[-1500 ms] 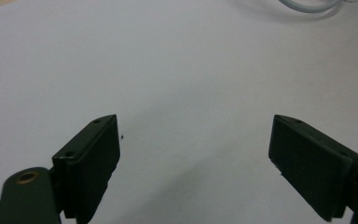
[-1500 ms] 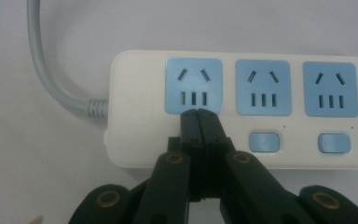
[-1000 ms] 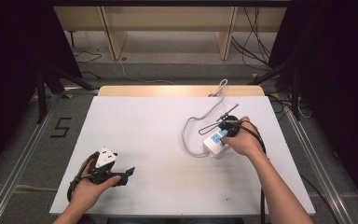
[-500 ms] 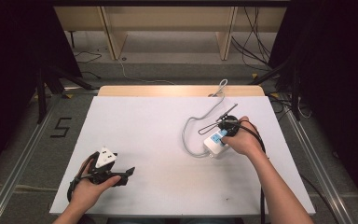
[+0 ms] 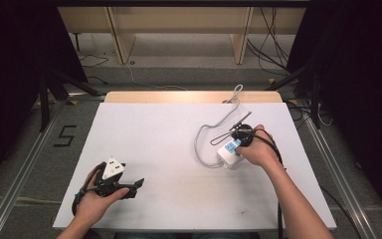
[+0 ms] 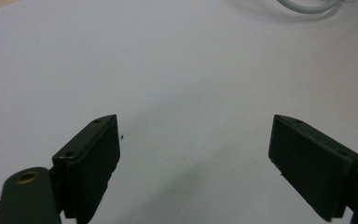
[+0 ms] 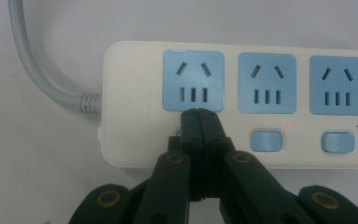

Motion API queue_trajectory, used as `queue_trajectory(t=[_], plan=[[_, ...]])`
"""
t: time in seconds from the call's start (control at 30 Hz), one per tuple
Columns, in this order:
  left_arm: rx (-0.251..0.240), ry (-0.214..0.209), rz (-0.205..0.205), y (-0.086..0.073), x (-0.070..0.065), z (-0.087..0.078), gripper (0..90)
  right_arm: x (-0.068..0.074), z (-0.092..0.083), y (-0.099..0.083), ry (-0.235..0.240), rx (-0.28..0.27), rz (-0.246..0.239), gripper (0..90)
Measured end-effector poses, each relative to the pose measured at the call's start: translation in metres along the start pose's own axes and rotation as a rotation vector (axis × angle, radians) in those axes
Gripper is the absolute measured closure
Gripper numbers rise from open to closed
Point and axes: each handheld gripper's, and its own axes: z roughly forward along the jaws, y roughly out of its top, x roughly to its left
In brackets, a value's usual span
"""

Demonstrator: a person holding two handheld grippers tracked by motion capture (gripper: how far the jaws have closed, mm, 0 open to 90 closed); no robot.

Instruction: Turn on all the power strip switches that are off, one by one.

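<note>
Black jaws of the left gripper [image 6: 196,163] stand wide apart over the bare white table [image 5: 154,134] at seven o'clock, holding nothing. Farther off at three o'clock, the right gripper [image 7: 198,122], jaws pressed together, touches the first switch of the white plastic three-socket power strip with blue faces [image 7: 270,79]. Rigid and light, it likely slides when pushed; its stiff grey cable [image 5: 201,142] loops toward twelve o'clock, so the body's long edges seem the best hold.
</note>
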Motion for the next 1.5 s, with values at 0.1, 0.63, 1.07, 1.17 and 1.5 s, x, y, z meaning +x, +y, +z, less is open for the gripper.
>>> queue_trajectory(t=[0.1, 0.63, 1.07, 1.17, 1.5], plan=[[0.002, 0.000, 0.005, 0.000, 0.000, 0.000, 16.3, -0.002, 0.001, -0.001, 0.013, -0.005, 0.016, 90.0], [0.001, -0.002, 0.005, 0.000, -0.001, 0.001, 16.3, -0.002, 0.002, -0.001, 0.013, -0.001, 0.024, 90.0], [0.005, -0.002, 0.004, 0.000, 0.001, 0.001, 16.2, -0.010, -0.002, -0.002, 0.055, -0.040, 0.059, 90.0], [0.006, -0.002, 0.003, 0.000, 0.001, 0.001, 16.3, -0.011, -0.005, -0.001, 0.047, -0.052, 0.062, 90.0], [0.004, 0.001, 0.005, 0.000, 0.001, 0.000, 16.3, -0.020, -0.013, -0.001, 0.031, -0.059, 0.067, 90.0]])
